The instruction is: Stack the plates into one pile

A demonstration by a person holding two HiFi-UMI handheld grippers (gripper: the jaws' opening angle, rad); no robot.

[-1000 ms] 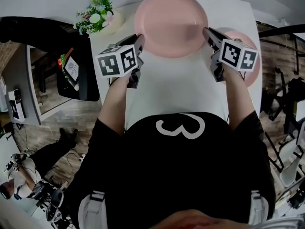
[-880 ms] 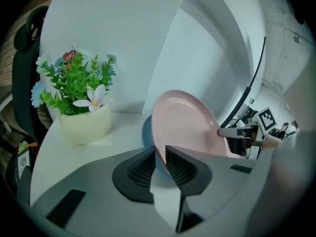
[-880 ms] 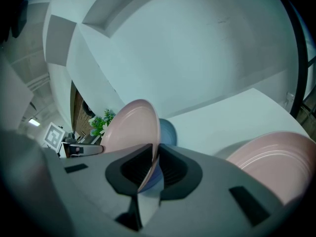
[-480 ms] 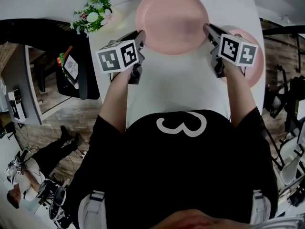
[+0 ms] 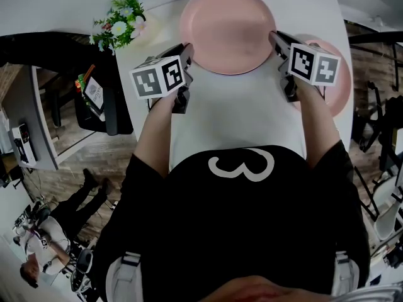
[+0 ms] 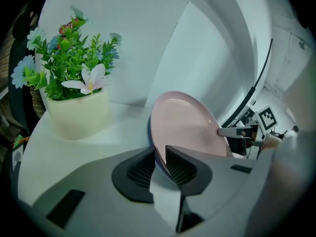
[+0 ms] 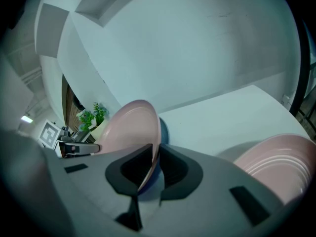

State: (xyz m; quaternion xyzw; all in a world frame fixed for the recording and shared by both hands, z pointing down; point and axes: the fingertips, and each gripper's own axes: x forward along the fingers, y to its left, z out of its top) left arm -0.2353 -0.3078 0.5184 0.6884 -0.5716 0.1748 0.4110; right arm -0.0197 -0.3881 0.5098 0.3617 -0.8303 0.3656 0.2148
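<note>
soft, even, cool-tinted light; strong fisheye bending and dark corners; the near grey claw bodies are blurred.

Right-hand plate (image 5: 339, 96) half hidden behind forearm (image 5: 318, 121).

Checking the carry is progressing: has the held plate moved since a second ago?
Yes, slightly: in the head view the plate sits farther right of the flowers than before.

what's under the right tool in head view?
A pink plate lying on the white table; the right tool and forearm cover its left part.
</note>
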